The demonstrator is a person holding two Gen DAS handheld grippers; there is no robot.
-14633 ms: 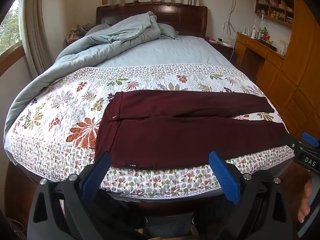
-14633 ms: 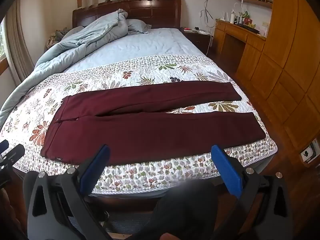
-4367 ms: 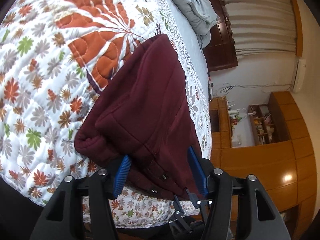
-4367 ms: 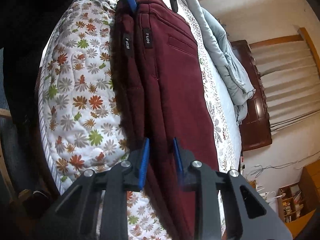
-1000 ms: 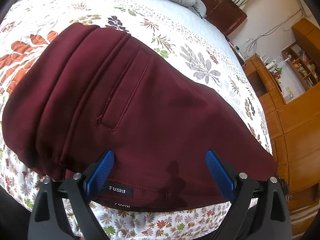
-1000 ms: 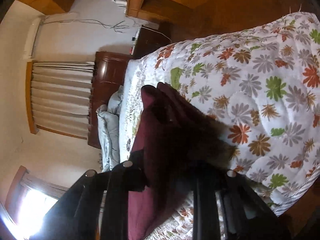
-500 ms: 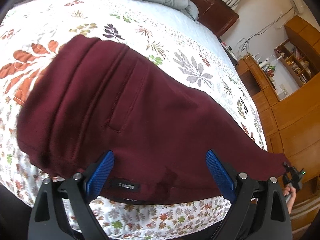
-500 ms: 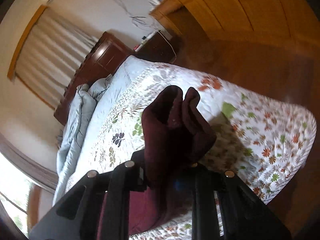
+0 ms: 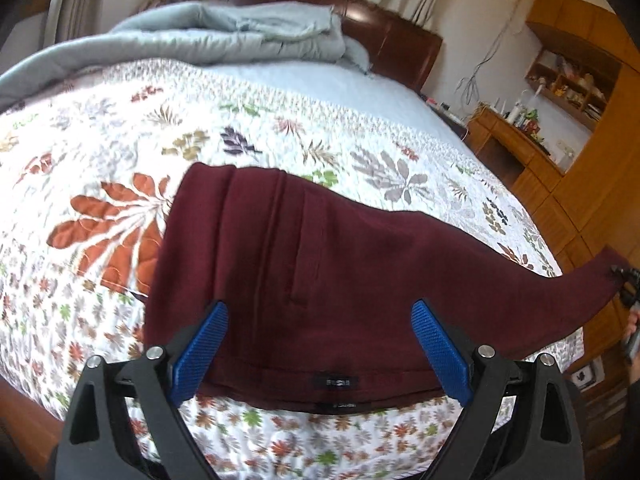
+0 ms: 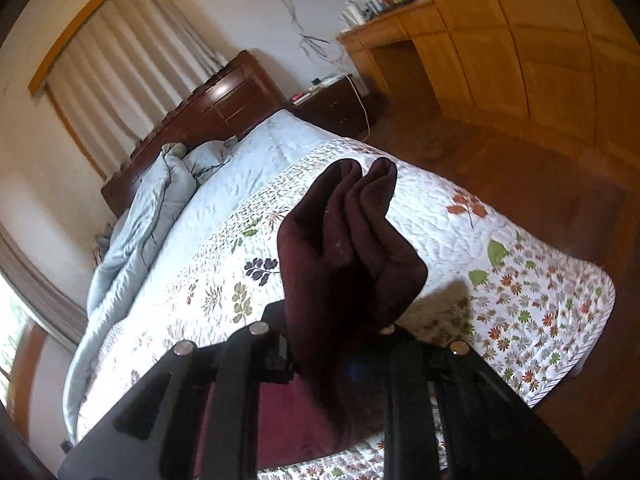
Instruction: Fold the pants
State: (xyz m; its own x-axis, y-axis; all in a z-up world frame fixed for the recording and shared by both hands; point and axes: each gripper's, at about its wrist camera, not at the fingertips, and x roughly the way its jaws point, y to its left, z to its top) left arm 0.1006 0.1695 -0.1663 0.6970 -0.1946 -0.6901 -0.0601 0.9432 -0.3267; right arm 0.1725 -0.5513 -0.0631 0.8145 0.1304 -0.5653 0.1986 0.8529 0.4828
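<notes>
- Left wrist view: the left gripper (image 9: 320,344) is nearest, and its 2 blue fingers (image 9: 200,352) stand wide apart, above the waistband of the pants (image 9: 304,264). They press on nothing.
- The dark red pants lie folded lengthwise on the floral quilt (image 9: 100,168), with the waistband and 2 small labels at the near edge of the bed.
- The leg end of the pants rises off the quilt toward the right edge of this view, where the right gripper (image 9: 624,280) holds it; part of a hand (image 9: 632,326) shows just below.
- Farther back are a grey-blue duvet (image 9: 208,32) in a heap, a dark wooden headboard (image 9: 400,48) and a wooden desk (image 9: 516,136).
- Right wrist view: the right gripper (image 10: 340,360) has its jaws pressed on the bunched leg ends of the pants (image 10: 348,248), which stick up in thick folds in front of the camera.
- Behind the cloth, the quilt (image 10: 500,280) covers the bed corner; a wooden wardrobe (image 10: 540,40) stands beyond.
</notes>
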